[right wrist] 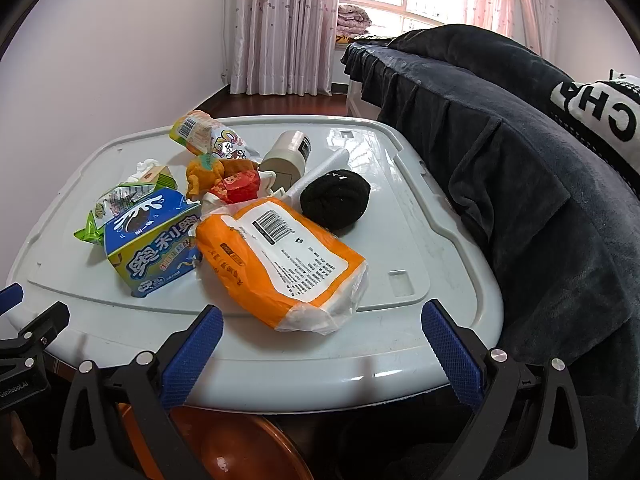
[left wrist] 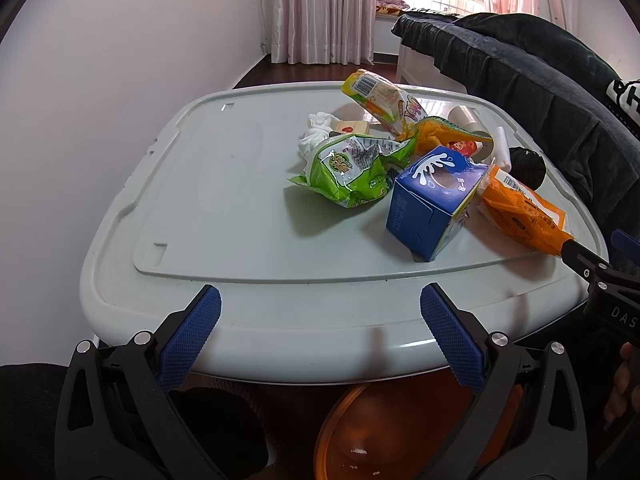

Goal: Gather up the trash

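Observation:
A pile of trash lies on the pale grey plastic lid [left wrist: 256, 248] [right wrist: 440, 240]. It holds a green snack bag [left wrist: 352, 168] [right wrist: 116, 208], a blue cookie box [left wrist: 432, 204] [right wrist: 154, 246], an orange wrapper pack [left wrist: 524, 210] [right wrist: 280, 260], a yellow-green snack packet [left wrist: 380, 94] [right wrist: 204, 132], crumpled white tissue [left wrist: 316, 136], a black ball [left wrist: 528, 166] [right wrist: 336, 198] and a tape roll [right wrist: 288, 156]. My left gripper [left wrist: 320, 316] is open and empty at the lid's near edge. My right gripper [right wrist: 322, 328] is open, just short of the orange pack.
An orange basin [left wrist: 400, 432] [right wrist: 224, 444] sits on the floor below the lid's near edge. A bed with a dark blanket [right wrist: 500, 152] runs along the right. An orange toy dinosaur [left wrist: 440, 136] and a red item [right wrist: 236, 188] lie in the pile.

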The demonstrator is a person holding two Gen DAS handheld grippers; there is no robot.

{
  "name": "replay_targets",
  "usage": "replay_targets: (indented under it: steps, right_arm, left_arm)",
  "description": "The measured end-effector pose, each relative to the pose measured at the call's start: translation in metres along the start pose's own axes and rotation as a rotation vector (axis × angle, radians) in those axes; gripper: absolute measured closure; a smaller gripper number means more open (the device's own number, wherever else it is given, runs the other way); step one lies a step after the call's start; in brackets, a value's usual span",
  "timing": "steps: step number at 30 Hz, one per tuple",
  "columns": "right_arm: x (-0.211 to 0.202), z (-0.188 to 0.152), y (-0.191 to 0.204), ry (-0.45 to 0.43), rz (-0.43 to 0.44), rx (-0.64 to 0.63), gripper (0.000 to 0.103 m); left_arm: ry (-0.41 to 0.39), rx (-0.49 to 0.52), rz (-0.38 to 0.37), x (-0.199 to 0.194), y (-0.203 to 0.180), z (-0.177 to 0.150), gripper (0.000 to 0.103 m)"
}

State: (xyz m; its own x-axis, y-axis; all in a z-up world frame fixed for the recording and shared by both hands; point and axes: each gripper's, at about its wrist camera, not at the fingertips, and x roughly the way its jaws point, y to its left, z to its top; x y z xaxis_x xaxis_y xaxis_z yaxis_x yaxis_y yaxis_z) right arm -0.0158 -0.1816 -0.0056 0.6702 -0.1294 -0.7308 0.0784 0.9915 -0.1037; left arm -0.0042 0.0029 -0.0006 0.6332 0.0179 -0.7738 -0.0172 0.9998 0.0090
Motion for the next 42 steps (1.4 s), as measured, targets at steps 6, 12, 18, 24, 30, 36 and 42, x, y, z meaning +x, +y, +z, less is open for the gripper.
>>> replay_targets:
  steps: [6,12,18,24,30,36,42]
  right_arm:
    - [0.0,-0.001,0.0,0.001,0.0,0.0,0.005]
    - [0.0,-0.001,0.0,0.0,0.0,0.0,0.005]
    - [0.0,-0.001,0.0,0.0,0.0,0.001,0.005]
    - [0.001,-0.001,0.0,0.0,0.0,0.0,0.005]
    - [0.003,-0.001,-0.001,0.004,-0.001,-0.004,0.005]
    - [0.006,0.006,0.0,0.0,-0.011,-0.03,0.005]
    - [0.021,0.016,-0.002,0.052,0.033,-0.059,0.005]
  left_arm:
    - [-0.001,0.0,0.0,0.0,0.0,0.0,0.006]
    - [-0.002,0.0,0.0,0.0,0.0,0.0,0.006]
    - [-0.002,0.0,0.0,0.0,0.0,0.0,0.006]
    - [-0.001,0.001,0.0,0.0,-0.001,-0.001,0.006]
    - [0.0,0.0,-0.002,0.0,-0.001,-0.001,0.006]
    - [0.0,0.0,-0.001,0.0,-0.001,-0.001,0.006]
    - [0.002,-0.002,-0.005,0.001,-0.002,-0.001,0.006]
